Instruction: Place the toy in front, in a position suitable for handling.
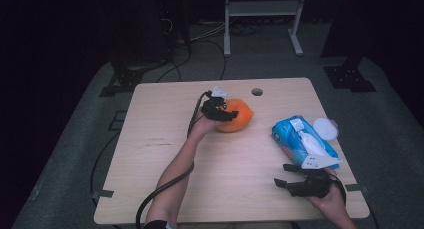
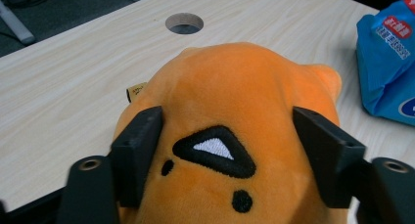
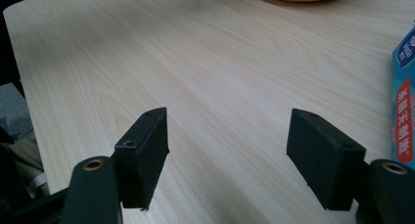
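Squeezing the orange plush toy [image 2: 235, 111] in my left gripper [image 2: 227, 136] — gently, evenly; my right gripper [image 3: 227, 145] gapes empty, well apart from the toy.

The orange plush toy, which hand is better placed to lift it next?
Left. The left gripper already has its fingers pressed on the orange plush toy; the right gripper is open over bare table.
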Demonstrator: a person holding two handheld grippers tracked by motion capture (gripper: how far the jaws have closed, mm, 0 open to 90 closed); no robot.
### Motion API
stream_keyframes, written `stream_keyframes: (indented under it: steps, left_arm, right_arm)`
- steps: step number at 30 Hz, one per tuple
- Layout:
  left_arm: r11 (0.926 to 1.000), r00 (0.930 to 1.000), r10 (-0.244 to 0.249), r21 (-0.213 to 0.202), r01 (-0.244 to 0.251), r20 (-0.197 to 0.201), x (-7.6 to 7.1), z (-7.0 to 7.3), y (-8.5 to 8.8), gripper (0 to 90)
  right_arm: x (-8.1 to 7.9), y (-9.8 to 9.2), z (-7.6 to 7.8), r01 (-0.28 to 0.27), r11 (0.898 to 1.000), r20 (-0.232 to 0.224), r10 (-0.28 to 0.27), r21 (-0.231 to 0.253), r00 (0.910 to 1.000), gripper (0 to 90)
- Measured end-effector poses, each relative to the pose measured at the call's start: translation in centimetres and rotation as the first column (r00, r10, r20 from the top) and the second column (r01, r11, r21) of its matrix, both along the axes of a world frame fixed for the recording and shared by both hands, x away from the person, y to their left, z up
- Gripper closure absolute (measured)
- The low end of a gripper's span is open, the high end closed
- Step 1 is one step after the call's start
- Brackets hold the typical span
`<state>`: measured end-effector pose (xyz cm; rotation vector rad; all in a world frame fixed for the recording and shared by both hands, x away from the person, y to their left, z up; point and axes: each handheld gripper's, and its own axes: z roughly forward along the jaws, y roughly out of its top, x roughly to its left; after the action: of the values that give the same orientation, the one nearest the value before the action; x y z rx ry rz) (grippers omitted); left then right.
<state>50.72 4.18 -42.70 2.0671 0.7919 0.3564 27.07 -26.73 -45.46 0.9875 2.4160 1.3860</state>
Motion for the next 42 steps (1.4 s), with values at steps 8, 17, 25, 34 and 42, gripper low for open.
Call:
stream_keyframes:
  steps: [8, 17, 25, 34, 42]
  left_arm:
    - [1.0000, 0.9998, -0.004, 0.004, 0.004, 0.019, -0.2, 0.3, -0.3, 37.0]
    - [0.9949, 0.9989, 0.045, -0.091, -0.044, 0.012, -0.4, 0.2, -0.1, 42.4]
    - [0.9935, 0.9992, 0.039, -0.107, -0.037, 0.012, -0.4, 0.5, 0.1, 46.0]
    - [0.9916, 0.9999, 0.008, -0.130, -0.007, 0.008, -0.6, 1.4, 0.3, 47.7]
    - [0.9889, 0.9978, -0.041, -0.141, 0.048, 0.051, -2.3, 3.8, 0.7, 47.6]
  right_arm:
    - [0.0, 0.0, 0.0, 0.003, 1.000, -0.004, -0.003, -0.001, 1.0000, 30.7]
    - [0.1, -0.4, 0.0, 0.020, 0.999, -0.012, -0.019, 0.030, 0.9997, 30.6]
    - [0.0, -0.4, 0.0, 0.020, 0.999, -0.007, -0.020, 0.027, 0.9998, 30.7]
    - [0.0, -0.5, 0.0, 0.021, 0.999, -0.003, -0.021, 0.028, 0.9998, 30.6]
    - [0.0, -0.5, 0.0, 0.022, 0.999, 0.001, -0.022, 0.028, 0.9998, 30.6]
